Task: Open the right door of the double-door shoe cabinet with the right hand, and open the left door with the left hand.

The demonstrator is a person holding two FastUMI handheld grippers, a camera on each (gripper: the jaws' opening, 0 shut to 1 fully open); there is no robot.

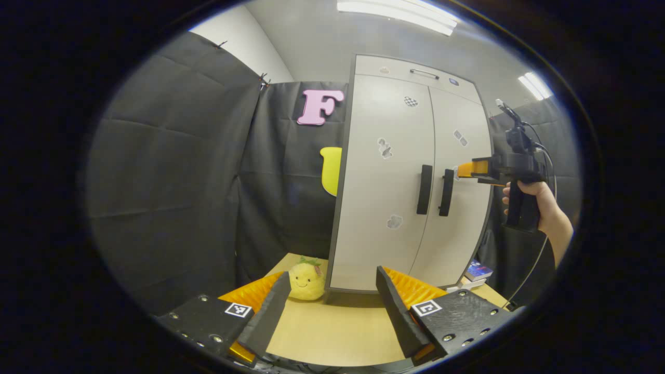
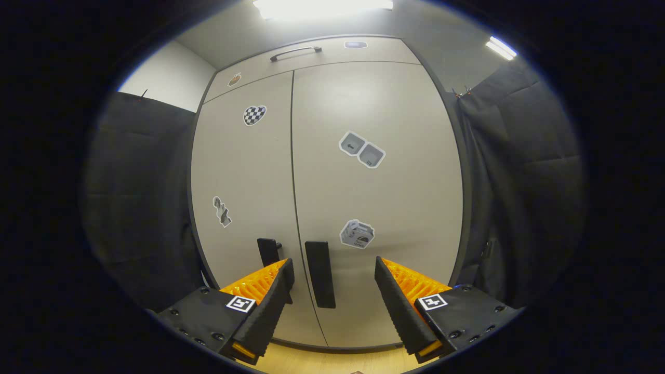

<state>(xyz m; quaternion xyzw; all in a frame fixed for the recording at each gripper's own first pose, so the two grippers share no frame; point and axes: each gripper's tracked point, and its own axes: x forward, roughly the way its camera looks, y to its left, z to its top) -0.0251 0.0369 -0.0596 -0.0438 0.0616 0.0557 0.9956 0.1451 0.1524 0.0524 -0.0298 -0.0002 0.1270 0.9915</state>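
A pale grey double-door shoe cabinet [image 1: 384, 176] stands on a wooden table, both doors shut. Its left door [image 1: 382, 182] and right door [image 1: 460, 197] carry black vertical handles [image 1: 424, 189] [image 1: 446, 192] near the middle seam. My left gripper [image 1: 332, 296] is open, low over the table, well short of the cabinet. In the right gripper view the right gripper [image 2: 332, 283] is open close to the right door [image 2: 374, 197], its fingers either side of the right handle [image 2: 319, 274] without touching it. The left handle [image 2: 268, 250] is partly hidden by the left finger. In the left gripper view, a hand holds the right gripper [image 1: 470, 170] just right of the handles.
A yellow plush toy [image 1: 306, 280] sits on the table [image 1: 332, 327] by the cabinet's left front corner. Books [image 1: 478, 271] lie at the cabinet's right side. A drawer with a handle [image 2: 295, 52] tops the cabinet. Black cloth walls stand on both sides.
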